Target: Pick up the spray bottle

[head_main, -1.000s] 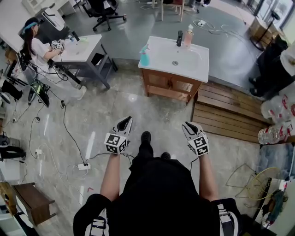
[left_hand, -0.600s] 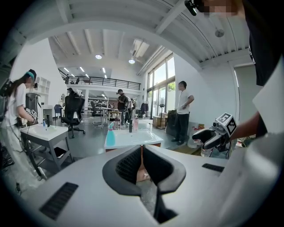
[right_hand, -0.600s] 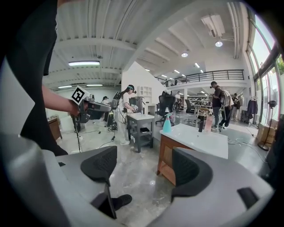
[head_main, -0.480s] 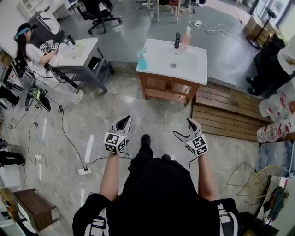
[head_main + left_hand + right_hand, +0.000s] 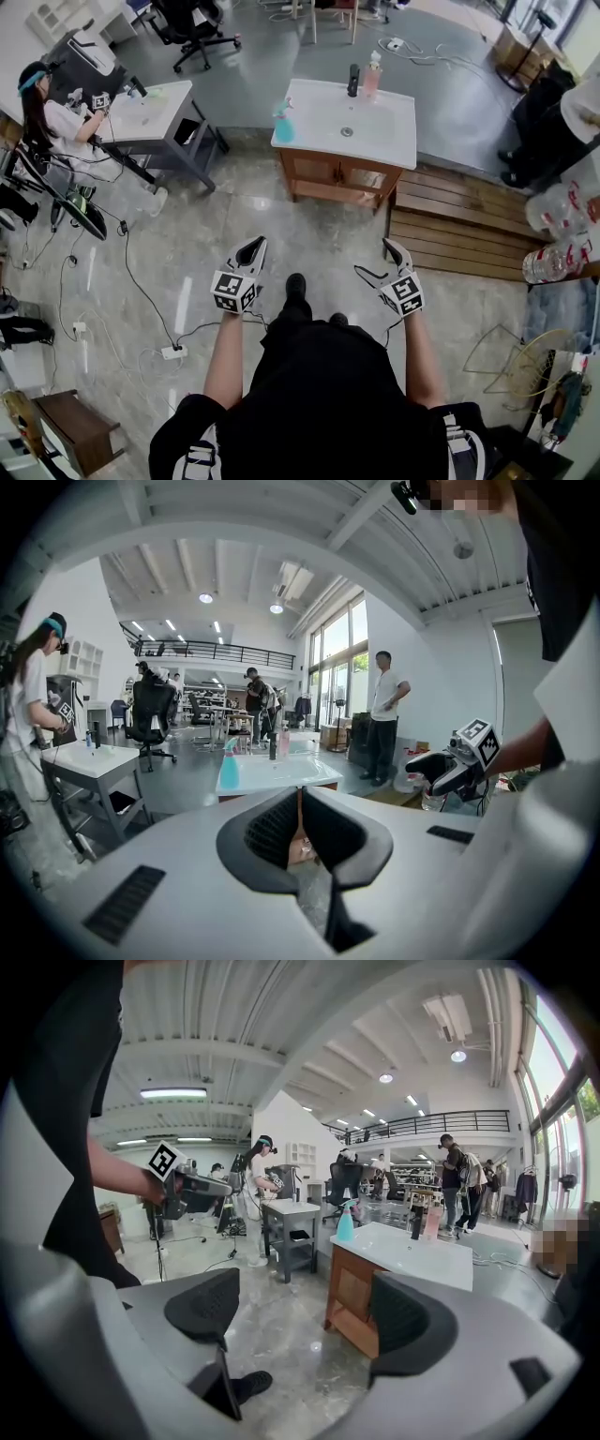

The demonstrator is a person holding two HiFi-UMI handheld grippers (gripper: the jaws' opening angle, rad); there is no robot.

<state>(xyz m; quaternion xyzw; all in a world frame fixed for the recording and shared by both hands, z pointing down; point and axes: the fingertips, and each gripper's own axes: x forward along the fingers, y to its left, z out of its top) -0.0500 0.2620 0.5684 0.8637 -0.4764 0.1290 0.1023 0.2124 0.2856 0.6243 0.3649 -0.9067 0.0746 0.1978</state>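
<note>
the person is standing well back from the white sink counter, holding both grippers out in front. the spray bottle, pale blue-green, is standing upright at the counter's near left corner, well apart from the dark tap and the pink bottle at the back edge. the right gripper is gaping wide, its jaws having just been opening, with only floor showing between them. the left gripper is pinching closed on nothing.

the step in hand is looking like the approach, so walking closer is coming first. the open right gripper is seeming the fitter one to lead: centring the bottle between its jaws, coming in level from the counter's front, and aiming at the body below the trigger head. the nozzle's facing is probably too small to read from here, so squaring up late is making sense, and closing only once the pads are flanking the body.
</note>
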